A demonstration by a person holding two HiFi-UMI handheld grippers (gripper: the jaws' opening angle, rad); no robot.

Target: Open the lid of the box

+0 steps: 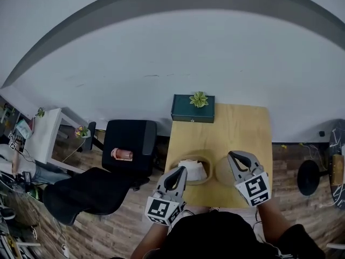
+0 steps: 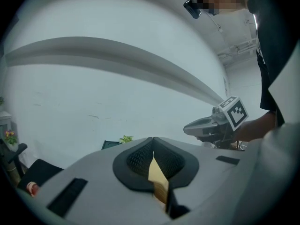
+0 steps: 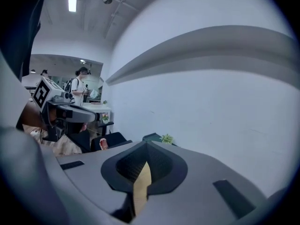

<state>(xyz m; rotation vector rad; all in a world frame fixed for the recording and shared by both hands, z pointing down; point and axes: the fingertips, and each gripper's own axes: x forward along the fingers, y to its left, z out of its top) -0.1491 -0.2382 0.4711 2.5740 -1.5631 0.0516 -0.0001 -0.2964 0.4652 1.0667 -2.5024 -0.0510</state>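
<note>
2 closed grippers, left gripper point(image 1: 181, 170) and right gripper point(image 1: 231, 155); 1 round box point(image 1: 209, 166).

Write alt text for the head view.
Shut left tool and right tool hover at the near edge of a table, beside an open round box holding something white. A green case topped by a plant sits at the far edge; a black chair stands left.
</note>
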